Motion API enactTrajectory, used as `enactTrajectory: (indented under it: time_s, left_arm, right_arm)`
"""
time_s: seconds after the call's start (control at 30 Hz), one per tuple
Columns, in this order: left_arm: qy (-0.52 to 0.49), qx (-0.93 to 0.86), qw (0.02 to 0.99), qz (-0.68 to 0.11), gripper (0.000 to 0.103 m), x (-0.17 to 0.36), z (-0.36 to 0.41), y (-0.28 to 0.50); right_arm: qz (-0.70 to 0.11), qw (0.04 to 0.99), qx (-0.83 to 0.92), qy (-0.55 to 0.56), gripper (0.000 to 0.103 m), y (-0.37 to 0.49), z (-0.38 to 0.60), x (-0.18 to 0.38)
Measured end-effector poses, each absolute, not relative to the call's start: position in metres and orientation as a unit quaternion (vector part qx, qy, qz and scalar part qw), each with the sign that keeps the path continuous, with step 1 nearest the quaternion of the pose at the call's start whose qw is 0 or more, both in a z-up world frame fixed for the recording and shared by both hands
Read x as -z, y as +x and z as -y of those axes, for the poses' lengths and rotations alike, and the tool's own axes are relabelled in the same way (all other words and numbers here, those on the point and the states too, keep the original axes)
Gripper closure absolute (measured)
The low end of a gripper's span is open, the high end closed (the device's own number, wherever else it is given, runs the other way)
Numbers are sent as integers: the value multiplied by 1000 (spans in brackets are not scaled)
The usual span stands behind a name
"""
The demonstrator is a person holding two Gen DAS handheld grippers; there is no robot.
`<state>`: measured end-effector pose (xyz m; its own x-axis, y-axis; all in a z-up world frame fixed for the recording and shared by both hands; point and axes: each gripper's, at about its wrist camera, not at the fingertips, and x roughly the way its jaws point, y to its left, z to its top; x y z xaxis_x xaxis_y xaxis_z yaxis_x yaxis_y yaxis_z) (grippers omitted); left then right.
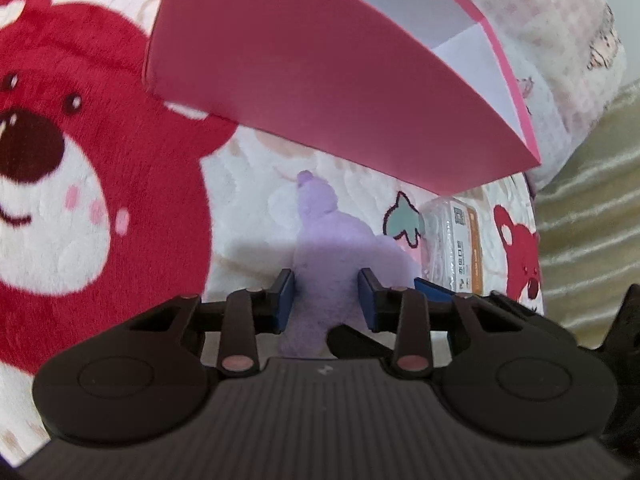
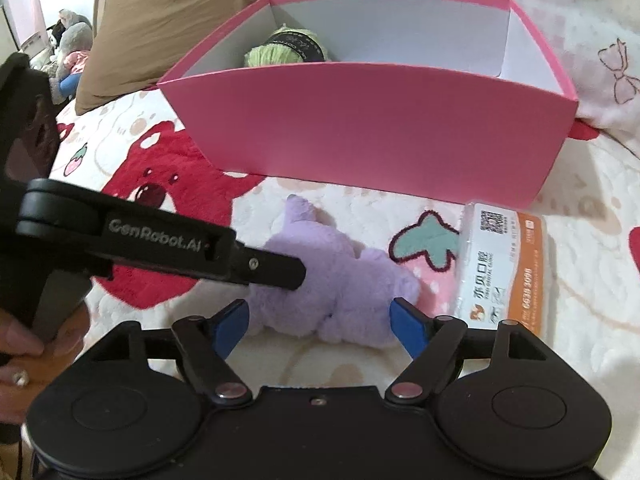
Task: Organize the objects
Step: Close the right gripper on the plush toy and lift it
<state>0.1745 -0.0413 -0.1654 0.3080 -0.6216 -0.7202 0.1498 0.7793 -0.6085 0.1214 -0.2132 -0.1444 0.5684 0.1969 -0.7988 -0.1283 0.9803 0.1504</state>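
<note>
Gripping purple plush (image 1: 332, 248): left tongs (image 1: 325, 300).

Pink box (image 1: 320, 80): left-wrist view cuts its far rim at the top edge; its near wall hides the contents.
Green yarn ball (image 2: 286, 50): lower part hidden behind the box's near wall in the right-wrist view.
Purple plush toy (image 2: 340, 280): left portion covered by the left gripper (image 1: 326, 302), near edge by the right gripper (image 2: 320, 322).
Clear packet (image 1: 452, 248): print too small to read; near end hidden.
Plush toys (image 2: 68, 40), far left: blurred, kinds indistinct.
Hand (image 2: 24, 352): cropped by the left edge.
</note>
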Motion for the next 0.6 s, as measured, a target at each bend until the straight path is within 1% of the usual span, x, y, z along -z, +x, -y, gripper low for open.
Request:
enactTrajectory:
  time_s: [0.1, 0.23, 0.37, 0.47, 0.5, 0.53, 0.6]
  left_arm:
    - [-207, 244, 787, -527, 69, 163, 45, 173]
    - [-198, 246, 792, -523, 69, 163, 47, 172]
    - [-216, 248, 782, -530, 70, 164, 45, 173]
    - [-212, 254, 783, -527, 70, 163, 46, 171]
    - [-207, 253, 785, -526, 70, 161, 48, 169]
    - [-203, 255, 786, -525, 70, 160, 50, 167]
    - [-190, 256, 792, -520, 70, 153, 54, 162]
  right_arm:
    - [-464, 882, -75, 42, 18, 125, 214, 153]
    - [-462, 881, -70, 81, 17, 125, 222, 162]
    - [-455, 886, -71, 64, 17, 124, 216, 160]
    - [-453, 886, -82, 54, 16, 124, 212, 160]
    - [-453, 886, -84, 48, 17, 123, 210, 159]
    - [-453, 886, -87, 38, 21, 122, 208, 158]
    - [-449, 889, -87, 19, 24, 119, 205, 153]
